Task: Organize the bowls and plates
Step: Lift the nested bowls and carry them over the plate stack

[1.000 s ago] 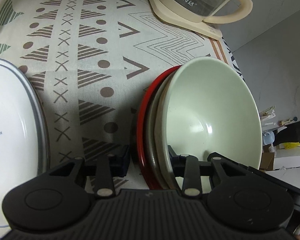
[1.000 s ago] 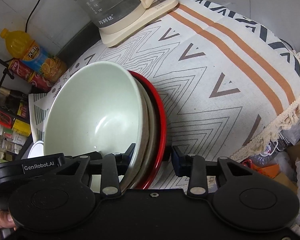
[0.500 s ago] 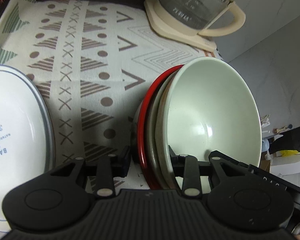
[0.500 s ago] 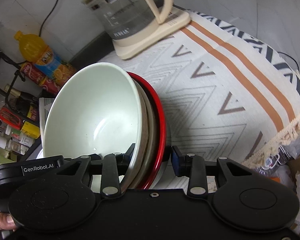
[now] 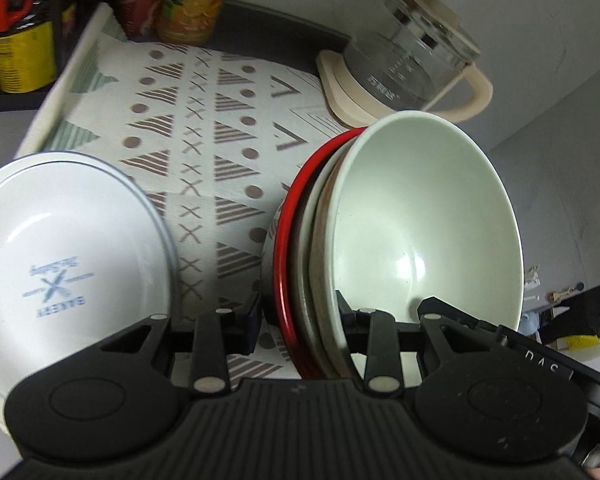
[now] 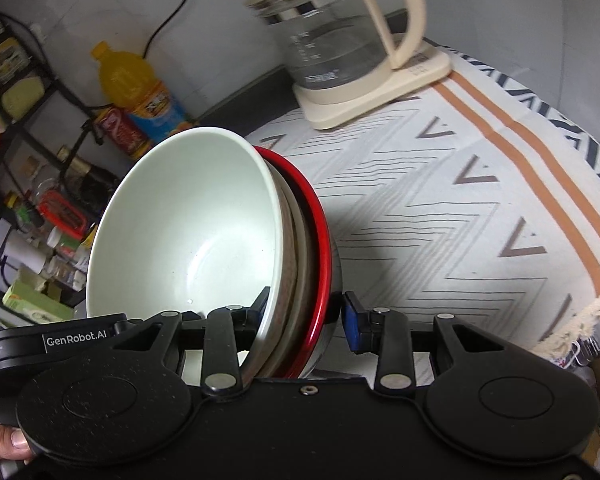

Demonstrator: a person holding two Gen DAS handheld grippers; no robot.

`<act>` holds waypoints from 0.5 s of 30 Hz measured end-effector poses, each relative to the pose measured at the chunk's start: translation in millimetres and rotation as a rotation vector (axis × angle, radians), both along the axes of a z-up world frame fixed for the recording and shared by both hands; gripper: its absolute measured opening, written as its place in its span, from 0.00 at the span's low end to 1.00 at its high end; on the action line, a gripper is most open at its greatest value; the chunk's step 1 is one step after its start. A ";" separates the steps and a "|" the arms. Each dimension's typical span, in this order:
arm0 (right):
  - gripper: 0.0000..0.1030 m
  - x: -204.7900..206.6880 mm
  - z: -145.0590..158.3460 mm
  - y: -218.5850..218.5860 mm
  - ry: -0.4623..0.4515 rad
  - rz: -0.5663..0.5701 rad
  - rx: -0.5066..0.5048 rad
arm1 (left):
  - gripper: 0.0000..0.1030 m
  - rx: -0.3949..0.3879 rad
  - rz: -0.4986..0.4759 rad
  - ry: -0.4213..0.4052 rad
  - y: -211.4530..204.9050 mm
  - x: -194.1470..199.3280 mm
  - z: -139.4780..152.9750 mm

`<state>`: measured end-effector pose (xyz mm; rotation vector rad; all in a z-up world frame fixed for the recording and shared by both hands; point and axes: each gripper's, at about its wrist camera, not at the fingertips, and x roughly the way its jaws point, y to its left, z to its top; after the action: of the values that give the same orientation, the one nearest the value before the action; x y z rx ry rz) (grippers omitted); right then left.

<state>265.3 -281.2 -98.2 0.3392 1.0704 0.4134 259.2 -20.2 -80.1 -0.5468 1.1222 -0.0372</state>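
Observation:
A nested stack of bowls, pale green bowl [image 5: 428, 224] innermost and red-rimmed bowl [image 5: 285, 240] outermost, is held above the patterned tablecloth [image 5: 204, 148]. My left gripper [image 5: 298, 316] is shut on one side of the stack's rim. My right gripper [image 6: 304, 312] is shut on the opposite side, where the green bowl [image 6: 188, 232] and the red rim [image 6: 320, 240] show. A white plate [image 5: 60, 256] with blue print lies on the cloth to the left of the stack.
A glass kettle [image 5: 408, 68] on a cream base stands at the back; it also shows in the right wrist view [image 6: 340, 36]. An orange drink bottle [image 6: 136, 88], cans and a cluttered shelf [image 6: 28, 152] line the back left. The cloth's fringed edge [image 6: 580, 312] hangs at the right.
Both grippers have lifted the bowl stack higher above the cloth. More of the white plate, the bottles and the kettle has come into view.

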 end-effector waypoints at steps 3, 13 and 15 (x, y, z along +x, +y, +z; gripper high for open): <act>0.34 -2.2 3.0 8.5 -0.007 0.023 0.004 | 0.32 0.004 0.025 -0.006 8.4 -7.6 3.1; 0.34 -11.6 8.3 36.5 -0.017 0.096 0.013 | 0.32 0.015 0.099 -0.013 34.4 -31.7 7.8; 0.34 -13.5 9.2 41.7 -0.019 0.110 0.013 | 0.32 0.017 0.114 -0.012 38.5 -37.0 9.4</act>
<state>251.7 -239.4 -89.0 0.2882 1.0717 0.5211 222.2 18.3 -70.7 -0.5936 1.0768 0.0673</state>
